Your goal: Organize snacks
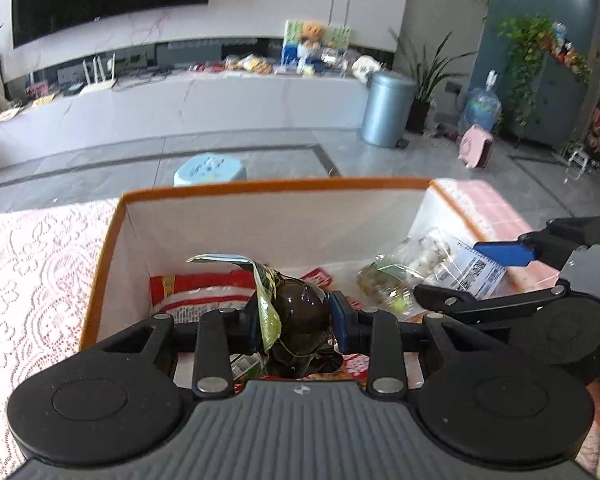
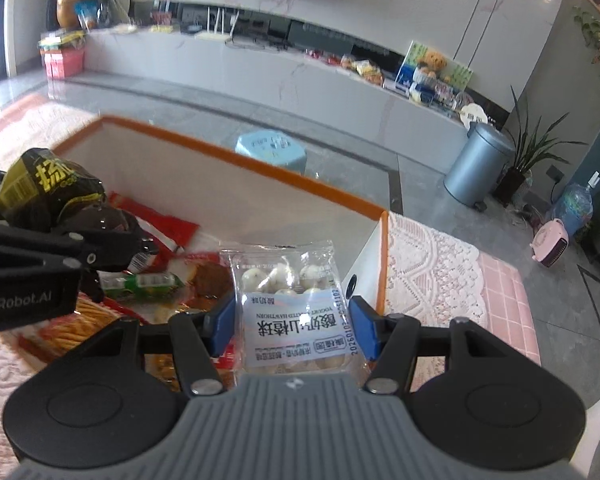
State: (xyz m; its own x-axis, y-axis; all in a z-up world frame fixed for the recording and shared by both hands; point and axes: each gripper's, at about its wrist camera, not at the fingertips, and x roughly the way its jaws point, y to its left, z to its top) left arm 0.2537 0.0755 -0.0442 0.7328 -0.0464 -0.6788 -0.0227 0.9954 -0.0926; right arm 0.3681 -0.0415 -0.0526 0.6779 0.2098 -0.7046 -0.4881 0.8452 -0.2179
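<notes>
Our left gripper (image 1: pixel 296 322) is clamped on a dark glossy snack packet (image 1: pixel 296 316) over the orange-rimmed white box (image 1: pixel 260 224); at three o'clock, our right gripper (image 2: pixel 294 322) pinches a clear packet of white balls (image 2: pixel 288 300) above it.

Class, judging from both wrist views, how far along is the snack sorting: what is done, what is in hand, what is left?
Done: several snacks already lie in the orange-rimmed box, including a red packet and a green wrapper.

In hand: the left gripper clamps a dark packet and the right gripper clamps a clear pack of white balls, both over the box.

Left: releasing both. Whether more snacks wait outside the box is not visible.
</notes>
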